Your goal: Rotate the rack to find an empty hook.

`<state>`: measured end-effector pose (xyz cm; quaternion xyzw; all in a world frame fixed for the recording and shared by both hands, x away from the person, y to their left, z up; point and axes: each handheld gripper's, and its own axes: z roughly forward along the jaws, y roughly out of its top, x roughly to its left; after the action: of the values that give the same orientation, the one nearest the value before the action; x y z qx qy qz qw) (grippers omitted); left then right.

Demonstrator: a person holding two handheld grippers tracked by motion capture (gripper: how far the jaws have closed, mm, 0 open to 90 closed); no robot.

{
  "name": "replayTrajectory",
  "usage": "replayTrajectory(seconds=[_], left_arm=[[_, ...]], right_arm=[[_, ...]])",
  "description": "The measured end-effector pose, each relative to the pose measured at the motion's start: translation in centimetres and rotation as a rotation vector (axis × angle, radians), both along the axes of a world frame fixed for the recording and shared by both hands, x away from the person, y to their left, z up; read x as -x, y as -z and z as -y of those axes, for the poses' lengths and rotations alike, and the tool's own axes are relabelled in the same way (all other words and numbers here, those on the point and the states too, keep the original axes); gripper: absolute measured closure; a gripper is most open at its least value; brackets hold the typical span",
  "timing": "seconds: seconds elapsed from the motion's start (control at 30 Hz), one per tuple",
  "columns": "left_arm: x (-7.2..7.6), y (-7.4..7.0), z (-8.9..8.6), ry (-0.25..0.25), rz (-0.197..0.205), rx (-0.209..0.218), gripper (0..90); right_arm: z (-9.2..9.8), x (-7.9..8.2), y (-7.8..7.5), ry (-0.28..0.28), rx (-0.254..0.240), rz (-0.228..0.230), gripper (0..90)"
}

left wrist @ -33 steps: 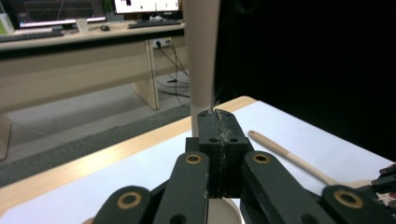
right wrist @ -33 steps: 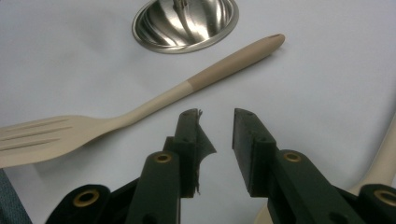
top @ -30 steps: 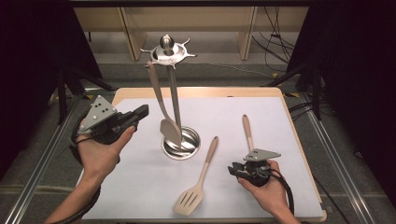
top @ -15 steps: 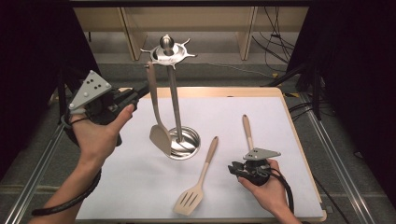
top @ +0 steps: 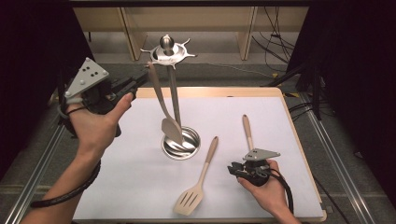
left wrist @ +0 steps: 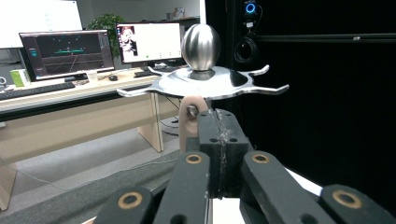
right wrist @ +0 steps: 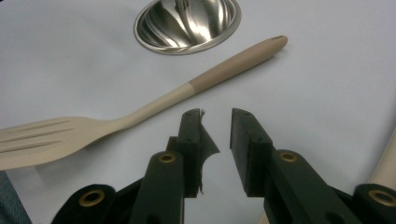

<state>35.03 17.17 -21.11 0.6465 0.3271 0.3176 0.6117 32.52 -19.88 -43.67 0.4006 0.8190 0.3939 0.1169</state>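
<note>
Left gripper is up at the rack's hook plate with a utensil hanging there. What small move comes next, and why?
Probably open the left gripper and draw back: its jaws are shut beside the spatula handle's eye, which sits under the hook plate, so the hang looks done.

Utensil stand (top: 180, 144): set left of the right gripper (top: 236, 169); slotted spatula (top: 198, 179) laid between (handle toward stand).

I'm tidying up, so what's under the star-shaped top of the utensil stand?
From the stand's top, one beige spatula hangs beside the pole, its blade over the round steel base. The left claw is shut beside its handle; the hook itself is hidden.
</note>
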Motion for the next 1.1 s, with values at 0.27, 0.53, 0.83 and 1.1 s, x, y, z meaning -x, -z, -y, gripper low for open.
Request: replayTrajectory(seconds=[0.27,0.53,0.83,1.1], left_arm=[[-0.8,-0.4,0.1,-0.007,-0.006,-0.009,89.5],[-0.9,-0.5,0.1,-0.012,0.000,-0.018,89.5],[-1.2,-0.5,-0.3,-0.033,-0.001,-0.022,89.5],[-0.7,0.0,-0.5,-0.017,0.017,-0.015,87.2]], right_arm=[[-0.2,0.0,0.1,0.003,-0.005,0.000,74.3],[-0.1,0.0,0.0,0.002,-0.002,-0.001,74.5],[-0.2,0.1,0.0,0.010,-0.008,-0.016,74.6],[0.0,-0.1,0.0,0.008,-0.002,0.000,73.8]])
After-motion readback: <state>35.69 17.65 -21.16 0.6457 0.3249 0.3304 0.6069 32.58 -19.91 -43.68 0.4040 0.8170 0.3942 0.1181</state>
